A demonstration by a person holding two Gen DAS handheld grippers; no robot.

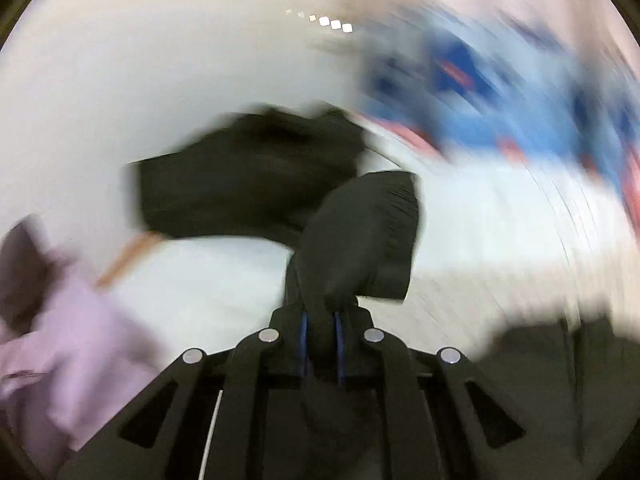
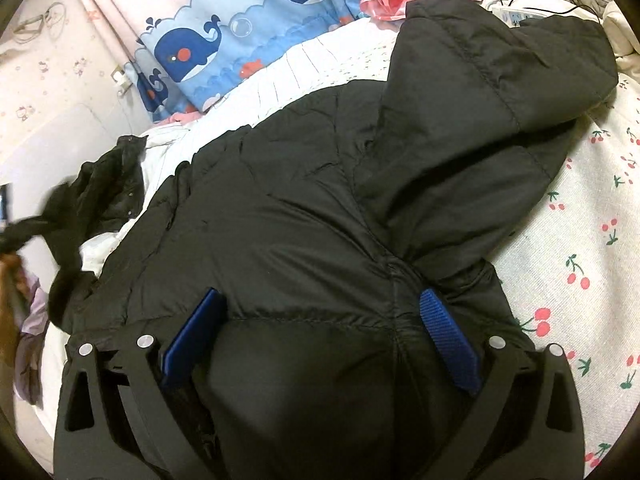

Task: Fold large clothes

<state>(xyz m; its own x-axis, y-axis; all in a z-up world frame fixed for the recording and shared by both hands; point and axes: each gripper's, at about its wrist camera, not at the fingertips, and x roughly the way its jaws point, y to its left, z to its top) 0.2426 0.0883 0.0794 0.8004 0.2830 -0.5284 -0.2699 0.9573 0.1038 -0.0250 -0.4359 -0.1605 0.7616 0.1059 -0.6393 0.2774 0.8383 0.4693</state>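
The left gripper [image 1: 320,320] has its jaws clenched on a sleeve [image 1: 360,236] of the black jacket [image 2: 320,216]. The right gripper [image 2: 320,336] stands released, jaws astride the jacket's padded body on the bed [image 2: 580,240]. Folding has begun; next, likely, carry the sleeve across.

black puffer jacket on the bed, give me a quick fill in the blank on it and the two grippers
1. The left gripper is shut on a fold of ____ fabric.
2. The right gripper has its blue fingers spread ____ over the jacket.
3. The blue bedding is printed with ____.

Missing words: black; open; whales
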